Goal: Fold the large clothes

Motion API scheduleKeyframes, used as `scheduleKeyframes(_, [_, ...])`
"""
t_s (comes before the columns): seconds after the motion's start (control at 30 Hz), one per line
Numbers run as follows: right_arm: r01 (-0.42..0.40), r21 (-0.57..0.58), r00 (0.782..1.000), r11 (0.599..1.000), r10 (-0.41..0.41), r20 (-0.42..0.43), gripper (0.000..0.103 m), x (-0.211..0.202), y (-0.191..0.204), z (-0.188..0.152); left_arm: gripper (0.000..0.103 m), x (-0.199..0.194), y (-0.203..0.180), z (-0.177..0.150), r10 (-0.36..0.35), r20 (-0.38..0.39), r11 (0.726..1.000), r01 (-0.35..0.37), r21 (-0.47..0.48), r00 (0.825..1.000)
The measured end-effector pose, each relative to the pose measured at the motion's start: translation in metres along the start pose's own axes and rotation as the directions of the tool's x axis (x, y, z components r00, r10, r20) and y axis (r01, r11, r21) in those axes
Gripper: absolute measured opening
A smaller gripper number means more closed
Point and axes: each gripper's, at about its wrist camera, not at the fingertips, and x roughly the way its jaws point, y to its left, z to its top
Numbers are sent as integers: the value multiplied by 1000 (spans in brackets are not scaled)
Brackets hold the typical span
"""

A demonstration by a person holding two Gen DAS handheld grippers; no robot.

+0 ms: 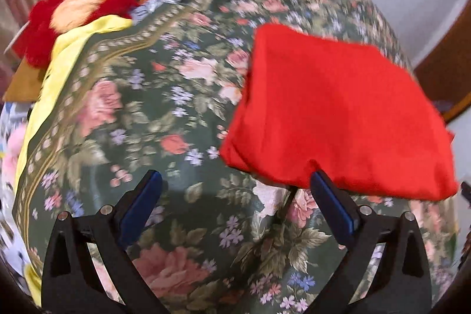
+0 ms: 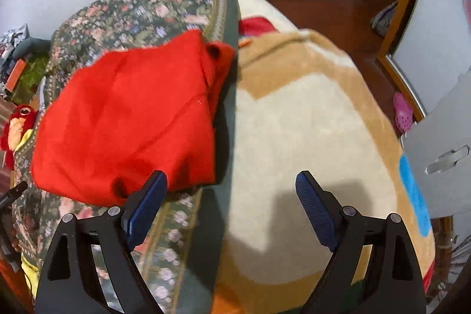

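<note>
Folded red garment (image 1: 338,114) lies on floral bedspread (image 1: 147,108), near its edge beside beige blanket (image 2: 294,122). Left gripper (image 1: 235,190) and right gripper (image 2: 231,187) both spread wide, grasping nothing.

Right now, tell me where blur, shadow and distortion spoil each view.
Left wrist view: motion blur smears the floral bedspread and the edges of the red folded garment; fisheye bows the bed; the gripper's shadow lies between its fingers. Right wrist view: the bedspread border is streaked, a gripper shadow falls on the cream blanket, and the door frame curves.
</note>
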Motion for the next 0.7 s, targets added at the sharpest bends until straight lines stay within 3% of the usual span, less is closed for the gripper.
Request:
scheduleKeyframes(0.1, [-20,-29,999,999,21,35,87,-6,16,8,101,-10,11,1,-116,18,988,117,-99,993])
scheduleKeyframes(0.2, [-39,-78,997,996,44,61,87,-8,37,13,101,-6,6,3,-254,8,953,252,-171,967])
scheduleKeyframes(0.37, [-116,-123,991,986,124,55,87,-4,68,16,101,24,-13,-6,-499,-50,843,471,-258,865])
scheduleKeyframes(0.53, [-184,-121,981,976,189,36,87,3,88,14,101,64,-20,-7,-623,-92,743,551,-380,776])
scheduleKeyframes(0.57, [-186,-126,981,974,192,33,87,6,92,15,101,71,-20,-6,-630,-87,733,553,-395,772])
scheduleKeyframes(0.7, [-196,-125,980,973,199,12,87,17,98,18,93,81,-19,5,-621,-63,742,560,-368,781])
